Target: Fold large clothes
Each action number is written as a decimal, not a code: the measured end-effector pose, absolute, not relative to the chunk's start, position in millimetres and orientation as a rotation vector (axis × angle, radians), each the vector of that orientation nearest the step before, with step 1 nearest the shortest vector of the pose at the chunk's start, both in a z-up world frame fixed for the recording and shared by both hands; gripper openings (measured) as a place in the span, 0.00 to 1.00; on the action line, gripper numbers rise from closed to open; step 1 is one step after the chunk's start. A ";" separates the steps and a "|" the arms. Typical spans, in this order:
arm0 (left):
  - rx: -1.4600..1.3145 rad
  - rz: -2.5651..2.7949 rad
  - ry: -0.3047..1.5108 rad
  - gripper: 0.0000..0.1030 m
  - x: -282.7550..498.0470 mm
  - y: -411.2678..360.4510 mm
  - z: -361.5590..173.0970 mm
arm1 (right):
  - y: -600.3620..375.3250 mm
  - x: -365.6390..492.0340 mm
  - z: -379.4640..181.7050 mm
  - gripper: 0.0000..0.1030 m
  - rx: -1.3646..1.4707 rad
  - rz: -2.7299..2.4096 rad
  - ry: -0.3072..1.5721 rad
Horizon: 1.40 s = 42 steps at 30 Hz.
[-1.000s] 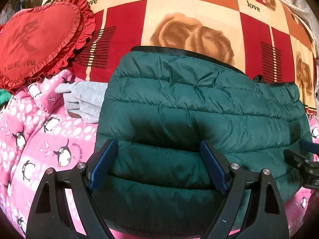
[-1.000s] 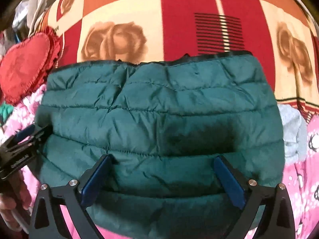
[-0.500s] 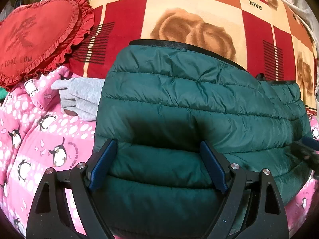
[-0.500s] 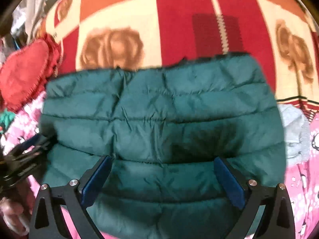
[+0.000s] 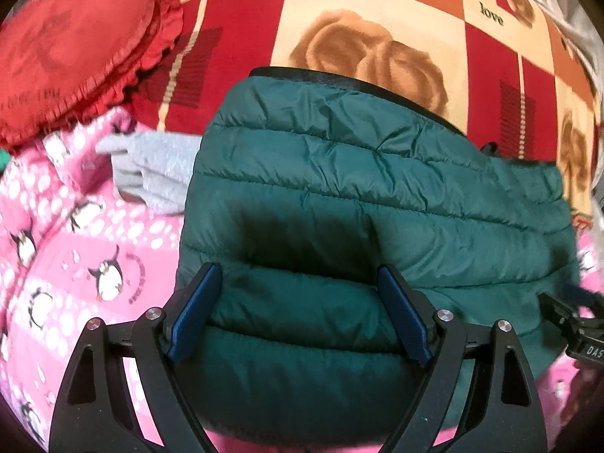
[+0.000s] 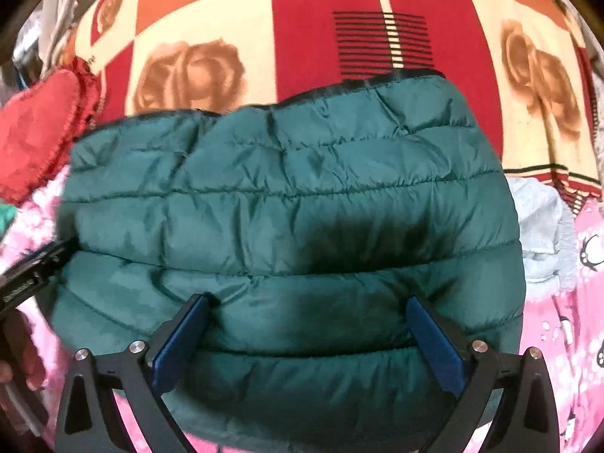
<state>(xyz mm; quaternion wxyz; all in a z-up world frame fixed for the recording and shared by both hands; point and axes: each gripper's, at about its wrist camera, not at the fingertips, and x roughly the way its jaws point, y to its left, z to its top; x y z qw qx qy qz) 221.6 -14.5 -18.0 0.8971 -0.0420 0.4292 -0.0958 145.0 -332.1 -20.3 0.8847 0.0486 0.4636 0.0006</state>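
Note:
A dark green quilted jacket [image 5: 377,196] lies folded into a thick bundle on the bed, its black-trimmed far edge toward the rose blanket. My left gripper [image 5: 296,270] stands open over the bundle's near left part, with puffy fabric bulging between its blue pads [image 5: 192,313]. Over the near right part of the same jacket [image 6: 287,196], my right gripper [image 6: 307,299] is open just as wide. Neither pair of pads pinches the cloth. Each gripper shows at the edge of the other's view: right gripper [image 5: 573,324], left gripper [image 6: 34,268].
The jacket rests on a pink penguin-print cloth [image 5: 75,264] and a red, orange and cream rose blanket [image 5: 370,7]. A red frilled heart cushion [image 5: 71,53] lies far left. A grey garment [image 5: 158,170] is tucked beside the jacket. A hand [image 6: 15,358] shows at the left edge.
Both views have shifted only slightly over the jacket; the right one slid a little sideways. The jaws of both grippers stay equally wide and the jacket keeps its folded shape.

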 end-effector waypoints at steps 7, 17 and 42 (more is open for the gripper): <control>-0.321 -0.347 0.924 0.83 231.4 27.7 -1.0 | -378.1 128.5 8.6 1.00 0.172 -0.038 0.918; -0.408 -0.367 0.950 0.83 238.7 48.7 -16.0 | -427.2 122.1 -8.4 1.00 0.275 -0.116 0.929; -0.663 -0.488 1.113 1.00 275.0 56.1 -72.6 | -450.0 175.5 -64.8 1.00 0.411 0.156 1.025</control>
